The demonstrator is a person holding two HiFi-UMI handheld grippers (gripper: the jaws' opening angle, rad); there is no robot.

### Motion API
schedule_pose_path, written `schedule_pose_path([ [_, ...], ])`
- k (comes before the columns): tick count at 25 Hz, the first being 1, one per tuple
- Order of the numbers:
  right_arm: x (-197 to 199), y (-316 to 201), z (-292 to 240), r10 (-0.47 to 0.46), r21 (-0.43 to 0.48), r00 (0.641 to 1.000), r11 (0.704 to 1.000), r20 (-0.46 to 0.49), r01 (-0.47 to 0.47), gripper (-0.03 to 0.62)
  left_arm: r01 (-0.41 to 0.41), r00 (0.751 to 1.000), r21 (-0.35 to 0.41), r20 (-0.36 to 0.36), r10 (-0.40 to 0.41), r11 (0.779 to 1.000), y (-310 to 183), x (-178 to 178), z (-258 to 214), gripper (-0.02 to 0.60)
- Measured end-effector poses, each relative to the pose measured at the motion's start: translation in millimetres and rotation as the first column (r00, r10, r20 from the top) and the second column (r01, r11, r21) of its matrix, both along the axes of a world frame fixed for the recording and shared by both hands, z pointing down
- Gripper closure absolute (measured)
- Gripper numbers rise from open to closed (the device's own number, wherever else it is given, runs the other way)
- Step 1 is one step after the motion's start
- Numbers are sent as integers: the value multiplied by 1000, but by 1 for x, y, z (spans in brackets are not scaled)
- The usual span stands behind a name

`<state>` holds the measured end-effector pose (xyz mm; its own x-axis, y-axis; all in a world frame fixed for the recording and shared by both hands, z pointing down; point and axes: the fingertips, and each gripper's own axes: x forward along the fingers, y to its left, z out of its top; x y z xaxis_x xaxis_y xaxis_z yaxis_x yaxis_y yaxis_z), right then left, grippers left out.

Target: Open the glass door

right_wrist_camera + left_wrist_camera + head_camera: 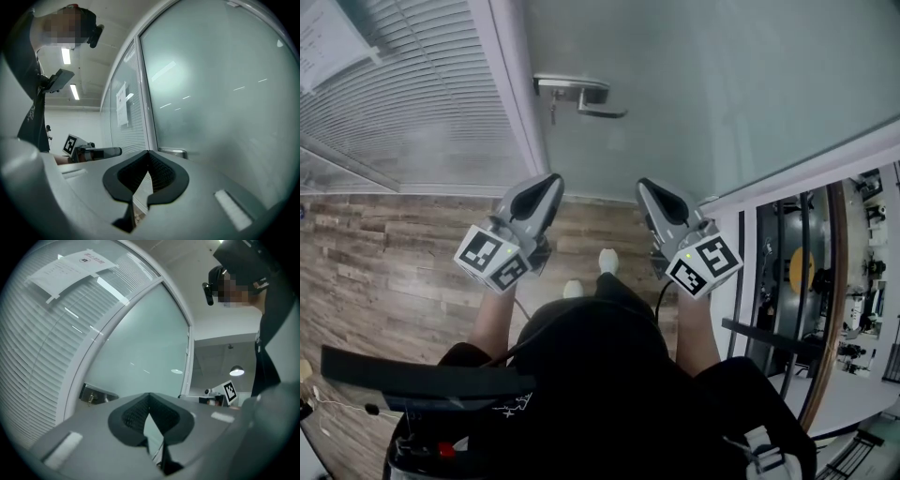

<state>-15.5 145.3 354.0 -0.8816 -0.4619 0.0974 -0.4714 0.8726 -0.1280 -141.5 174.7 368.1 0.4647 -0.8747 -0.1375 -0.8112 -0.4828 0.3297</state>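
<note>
Left tongs and right tongs closed, empty, short of glass door handle.

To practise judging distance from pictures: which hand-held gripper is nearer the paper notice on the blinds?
Left. The left hand-held gripper is below and right of the paper notice, by the door frame; the right hand-held gripper is farther right, facing the glass door.

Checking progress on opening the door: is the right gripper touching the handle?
Apart. The head view shows a strip of bare door between the right gripper and the handle.
</note>
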Motion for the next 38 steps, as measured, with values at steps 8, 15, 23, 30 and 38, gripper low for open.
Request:
schedule_pose_path([
  [8,-13,-34,6,-44,4,998,999,-50,45,592,101,994,4,37,-101,995,-22,-20,-2,581],
  [15,-16,-72,9,-109,16,992,994,-63,111,592,192,979,6,65,-192,981,-53,-24,-5,581],
  [23,-24,-114,29,-207,51,960,974,-190,221,591,270,960,-7,86,-268,963,-88,-14,-7,581],
  [30,-26,-141,39,-290,66,932,948,-217,310,591,334,936,-5,116,-331,943,-112,1,-4,581],
  [38,-36,-149,52,-333,82,909,928,-251,363,585,390,914,-40,136,-382,920,-108,2,7,581],
])
